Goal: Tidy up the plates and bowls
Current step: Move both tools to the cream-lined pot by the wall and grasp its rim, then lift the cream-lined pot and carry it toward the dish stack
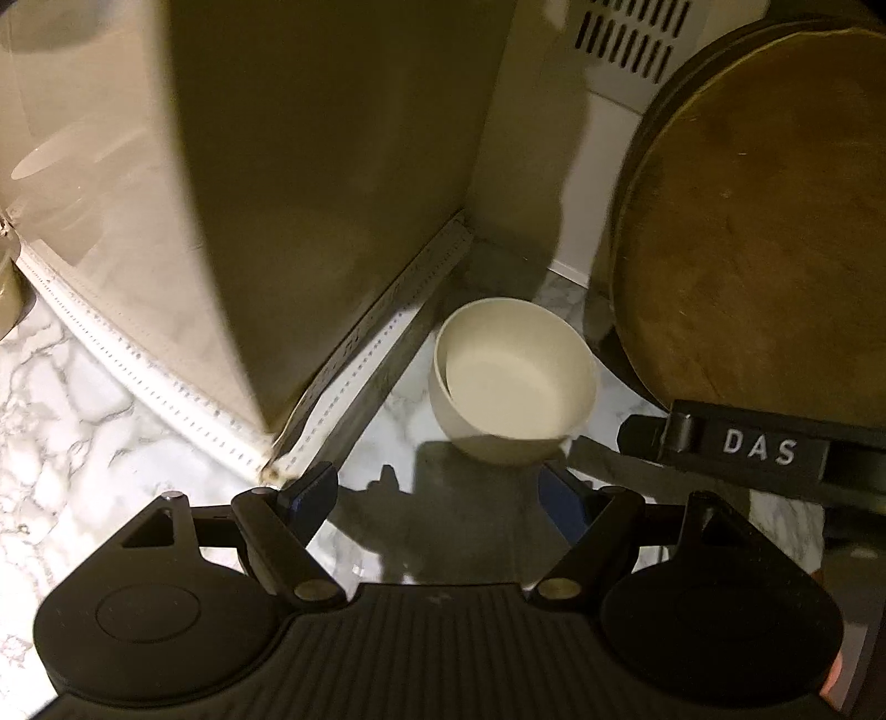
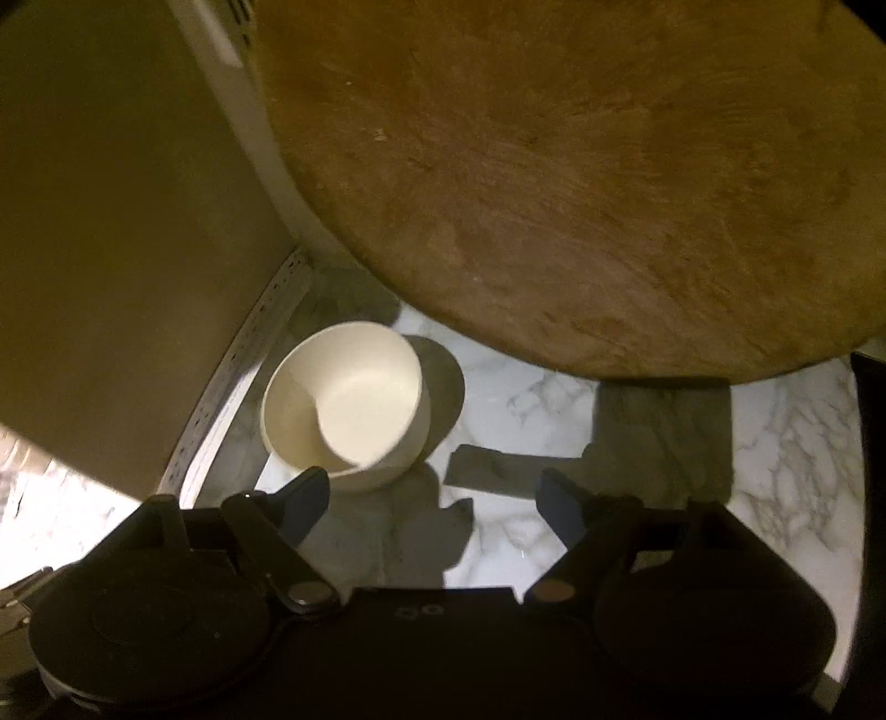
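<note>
A cream bowl point(image 1: 512, 379) stands upright on the marble counter point(image 1: 83, 443), close to the corner of a beige cabinet wall point(image 1: 332, 194). It also shows in the right wrist view point(image 2: 343, 407). My left gripper point(image 1: 437, 493) is open and empty, just short of the bowl. My right gripper point(image 2: 437, 493) is open and empty, with the bowl just beyond its left finger point(image 2: 304, 493). The right gripper's body, marked DAS point(image 1: 758, 448), shows at the right of the left wrist view.
A big round wooden board point(image 1: 764, 221) leans upright right of the bowl; it fills the top of the right wrist view point(image 2: 581, 183). A perforated white strip point(image 1: 138, 360) runs along the cabinet base. A vented white panel point(image 1: 631, 39) stands behind.
</note>
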### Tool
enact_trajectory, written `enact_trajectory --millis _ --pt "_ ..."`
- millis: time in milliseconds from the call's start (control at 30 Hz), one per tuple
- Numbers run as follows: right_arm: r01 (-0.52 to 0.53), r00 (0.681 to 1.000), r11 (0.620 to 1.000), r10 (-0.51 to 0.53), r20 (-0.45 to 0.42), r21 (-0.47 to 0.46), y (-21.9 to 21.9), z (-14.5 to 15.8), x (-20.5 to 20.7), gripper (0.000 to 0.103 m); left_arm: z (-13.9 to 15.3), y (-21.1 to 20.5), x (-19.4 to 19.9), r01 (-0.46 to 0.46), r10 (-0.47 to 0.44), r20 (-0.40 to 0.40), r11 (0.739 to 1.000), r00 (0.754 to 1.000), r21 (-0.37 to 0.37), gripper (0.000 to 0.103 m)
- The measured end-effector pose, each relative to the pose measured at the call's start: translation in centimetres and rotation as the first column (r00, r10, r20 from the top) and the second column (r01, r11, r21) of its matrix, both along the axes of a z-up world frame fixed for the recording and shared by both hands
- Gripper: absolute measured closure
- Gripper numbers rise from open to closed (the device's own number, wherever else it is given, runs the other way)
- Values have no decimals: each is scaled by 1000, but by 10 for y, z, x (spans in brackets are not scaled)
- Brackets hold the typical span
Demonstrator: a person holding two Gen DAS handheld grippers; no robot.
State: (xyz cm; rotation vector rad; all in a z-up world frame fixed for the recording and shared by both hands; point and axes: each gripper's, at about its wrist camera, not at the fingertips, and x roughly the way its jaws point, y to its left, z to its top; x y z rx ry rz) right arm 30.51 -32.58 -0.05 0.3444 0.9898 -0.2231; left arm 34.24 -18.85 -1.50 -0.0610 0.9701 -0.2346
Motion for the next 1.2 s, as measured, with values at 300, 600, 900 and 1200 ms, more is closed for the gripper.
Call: enact_trajectory --millis 300,600,900,1200 --pt "24 999 998 -22 -26 51 -15 -30 30 42 -25 -26 34 -9 10 -13 999 1000 53 37" --pt "9 1000 997 -8 -25 72 -17 -42 46 66 -39 -32 57 -13 15 -38 999 999 49 61" --pt "-18 999 997 20 -32 79 -12 -50 56 84 -43 -39 70 9 -5 -41 995 999 102 78" --pt "-37 999 997 39 -31 67 -5 -50 52 92 -42 -34 73 26 -21 -66 997 998 70 92"
